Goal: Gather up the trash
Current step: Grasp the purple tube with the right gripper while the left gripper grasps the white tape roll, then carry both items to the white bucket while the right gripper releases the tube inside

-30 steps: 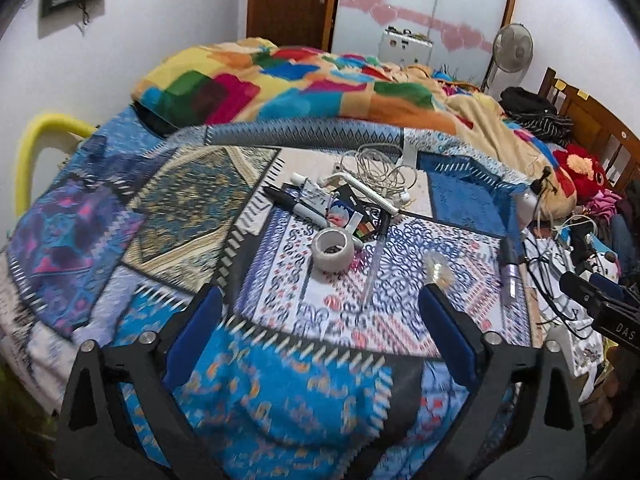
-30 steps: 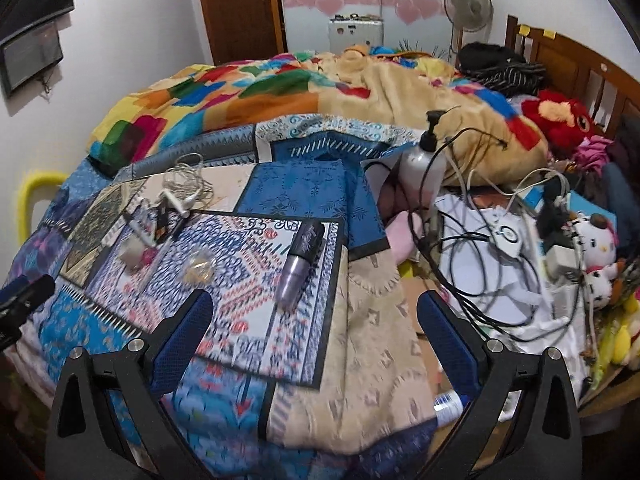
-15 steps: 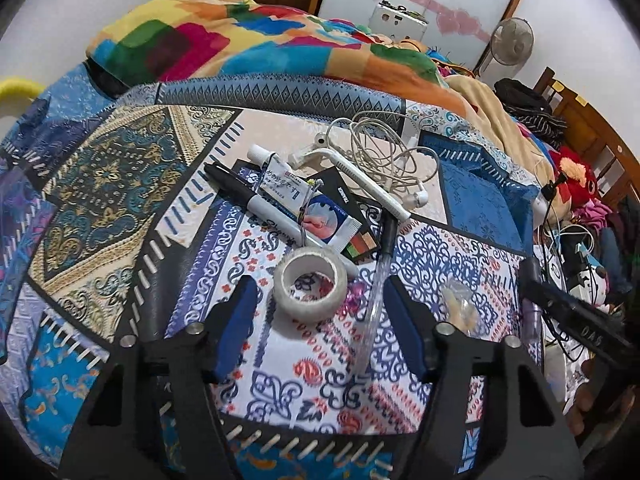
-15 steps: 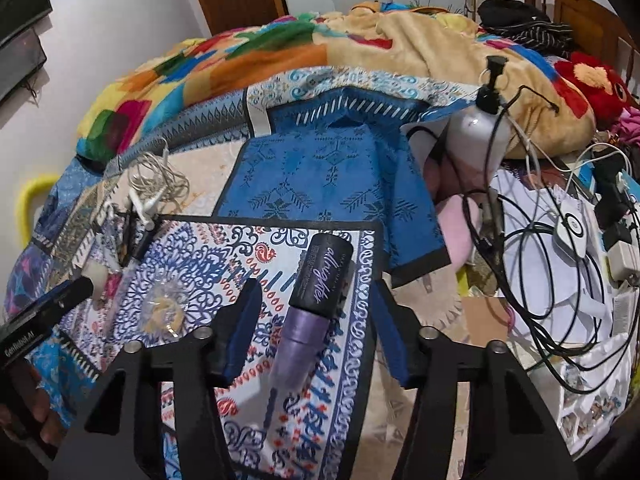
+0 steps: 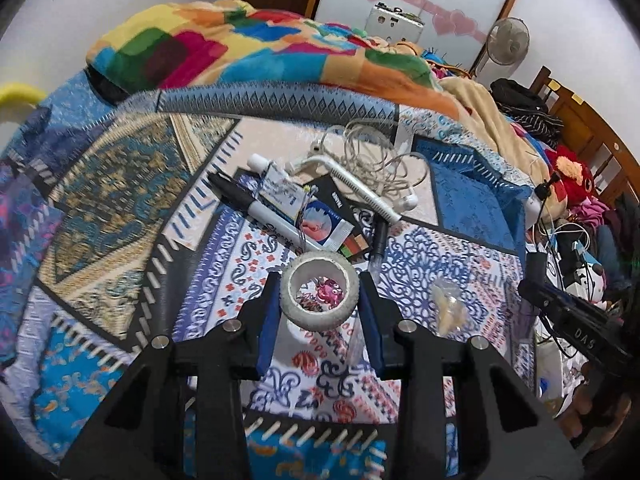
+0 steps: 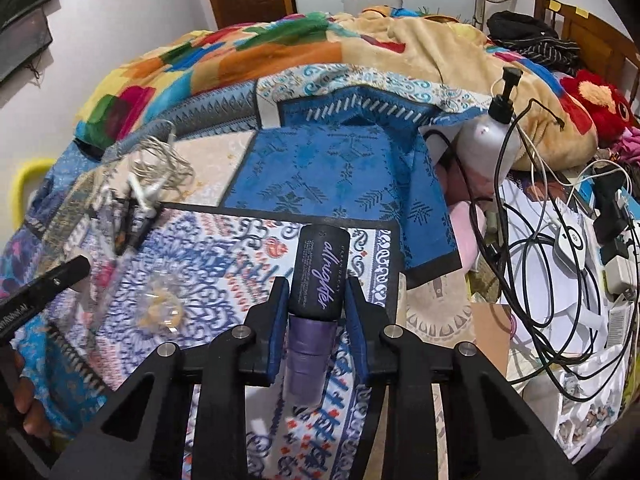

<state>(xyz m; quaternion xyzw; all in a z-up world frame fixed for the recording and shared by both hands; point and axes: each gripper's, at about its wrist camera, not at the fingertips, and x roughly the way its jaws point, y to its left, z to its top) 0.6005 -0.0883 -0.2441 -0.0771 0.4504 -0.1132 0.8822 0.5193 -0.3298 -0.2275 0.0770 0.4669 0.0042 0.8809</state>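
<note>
A white tape roll (image 5: 316, 320) sits on the patterned bed cloth (image 5: 420, 248). My left gripper (image 5: 319, 280) is closing around it, and both blue pads touch its sides. In the right wrist view a dark-capped purple spray bottle (image 6: 320, 268) lies on the same cloth. My right gripper (image 6: 316, 282) is closing on its cap, pads against it. A crumpled clear wrapper (image 5: 448, 308) lies between the two tools. Behind the roll are a black marker (image 5: 256, 208), a small sachet (image 5: 324, 228) and tangled white earphones (image 5: 372, 156).
A colourful blanket (image 5: 240, 52) is heaped at the far side of the bed. To the right are a white pump bottle (image 6: 492, 136), black cables (image 6: 532, 264), papers, a red plush toy (image 6: 600, 100) and a wooden bed frame (image 5: 580, 120).
Both grippers have come down and forward to the cloth and narrowed from wide open. The left now flanks the tape roll and the right flanks the spray bottle.
</note>
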